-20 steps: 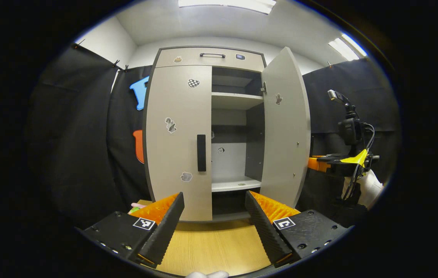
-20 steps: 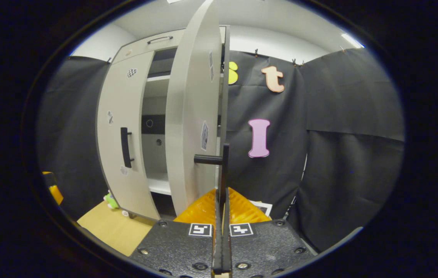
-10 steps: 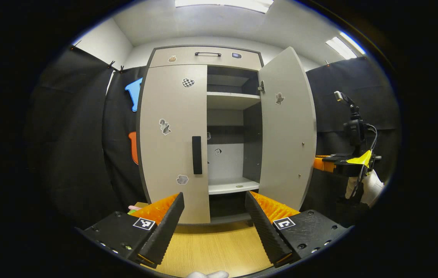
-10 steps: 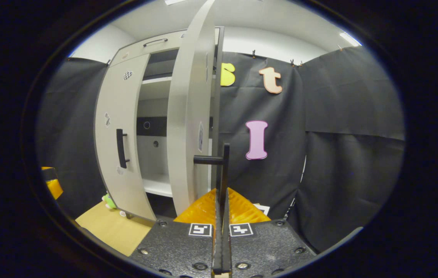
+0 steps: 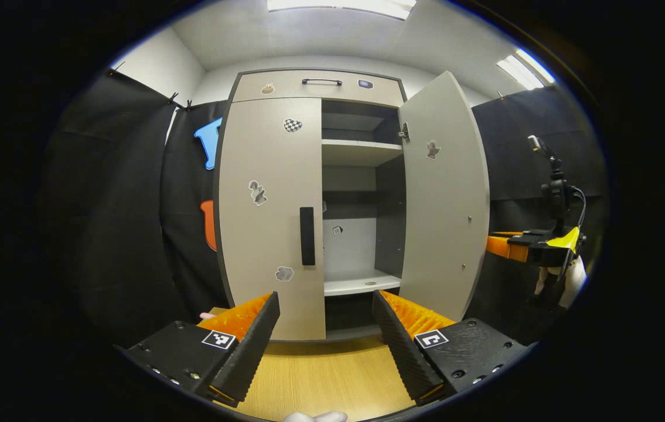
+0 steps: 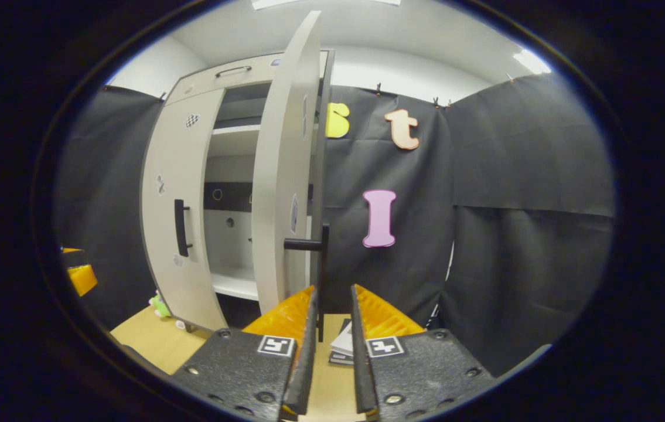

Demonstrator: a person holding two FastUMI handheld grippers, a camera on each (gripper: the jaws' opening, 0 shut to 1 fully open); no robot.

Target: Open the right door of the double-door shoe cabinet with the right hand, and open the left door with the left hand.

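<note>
Right tool [image 6: 332,346]: fingers slightly parted, handle [image 6: 321,275] between them.
Right door [image 6: 282,176]: swung open.
Left door [image 6: 174,199]: closed, farther left.

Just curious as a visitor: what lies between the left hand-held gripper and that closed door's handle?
In the left gripper view, only bare wooden floor lies between the open left hand-held gripper and the left door's handle.

one cabinet [image 5: 309,88], two doors, two tongs, one drawer
</note>
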